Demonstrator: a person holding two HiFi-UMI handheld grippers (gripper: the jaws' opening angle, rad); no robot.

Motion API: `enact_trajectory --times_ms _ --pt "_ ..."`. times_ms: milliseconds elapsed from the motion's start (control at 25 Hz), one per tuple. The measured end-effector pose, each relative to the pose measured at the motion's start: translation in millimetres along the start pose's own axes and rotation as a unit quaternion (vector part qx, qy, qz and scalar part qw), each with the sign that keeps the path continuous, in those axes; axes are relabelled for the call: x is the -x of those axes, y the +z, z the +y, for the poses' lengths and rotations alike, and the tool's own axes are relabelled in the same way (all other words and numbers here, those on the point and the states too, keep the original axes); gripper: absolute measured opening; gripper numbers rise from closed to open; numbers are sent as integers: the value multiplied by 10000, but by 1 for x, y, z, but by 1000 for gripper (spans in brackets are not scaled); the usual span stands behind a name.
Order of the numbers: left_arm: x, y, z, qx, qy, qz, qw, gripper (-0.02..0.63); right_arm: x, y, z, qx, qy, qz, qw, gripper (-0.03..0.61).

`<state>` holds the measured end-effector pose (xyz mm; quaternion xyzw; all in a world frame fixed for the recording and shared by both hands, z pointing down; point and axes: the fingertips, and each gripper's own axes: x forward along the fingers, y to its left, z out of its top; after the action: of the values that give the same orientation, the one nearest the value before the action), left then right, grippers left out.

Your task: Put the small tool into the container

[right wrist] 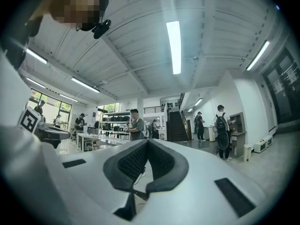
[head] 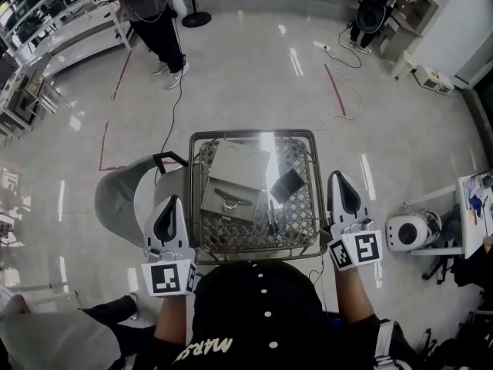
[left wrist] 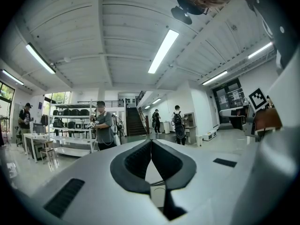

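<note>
Surface: square wire-mesh basket [head: 254, 133], metal rim, open top, directly below the head camera. Inside, left of centre, grey container [head: 229, 197] with a clasp on its near face. Small dark tool [head: 286, 183] lies flat on the mesh just right of the container, outside it; cannot tell whether the two touch.

Left gripper [head: 172, 203] outside the basket's left edge, tips pressed together, nothing between them. Right gripper [head: 340, 177] outside the right edge, likewise closed up and empty. Both point away from the wearer, well apart, basket between them.

Room: pale glossy floor [head: 254, 75] mirroring the ceiling lights, red tape lines [head: 335, 79], loose cable. Grey chair [head: 115, 199] left of the basket, white device [head: 408, 232] on the right. A standing person [head: 154, 14] at far left by long white tables. The gripper views show a ribbed white ceiling with strip lights [left wrist: 162, 50], a staircase [left wrist: 136, 124] at the back, shelving, several people
</note>
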<state>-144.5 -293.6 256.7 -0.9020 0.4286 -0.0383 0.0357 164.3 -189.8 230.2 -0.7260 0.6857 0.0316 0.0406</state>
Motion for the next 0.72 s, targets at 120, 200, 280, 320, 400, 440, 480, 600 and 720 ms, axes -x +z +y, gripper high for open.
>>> enact_trajectory --times_ms 120,200,280,320,400,440,480,600,720 --pt "1 0 -2 2 -4 -15 10000 26 1 1 2 163 27 -14 9999 14" --pt "1 0 -3 6 -10 -24 10000 26 1 2 4 227 43 -10 9997 14" --pt "1 2 -2 15 -25 -26 10000 26 -1 3 7 253 54 -11 9997 14" --pt "0 3 -1 19 -32 -28 10000 26 -2 4 9 250 59 -17 9997 14" --pt "-2 3 0 21 -40 -36 10000 26 -5 5 10 209 77 -32 9997 14" --pt "-3 3 0 21 -40 -38 10000 26 -7 5 9 190 88 -35 9998 14" --pt "-4 3 -1 22 -40 -39 10000 26 -7 4 9 181 101 -36 9998 14" --pt "-4 1 -3 32 -47 -39 10000 26 -6 3 10 203 137 -36 9997 14" --pt "-3 1 -3 36 -59 -34 10000 26 -6 5 14 220 158 -41 9996 14"
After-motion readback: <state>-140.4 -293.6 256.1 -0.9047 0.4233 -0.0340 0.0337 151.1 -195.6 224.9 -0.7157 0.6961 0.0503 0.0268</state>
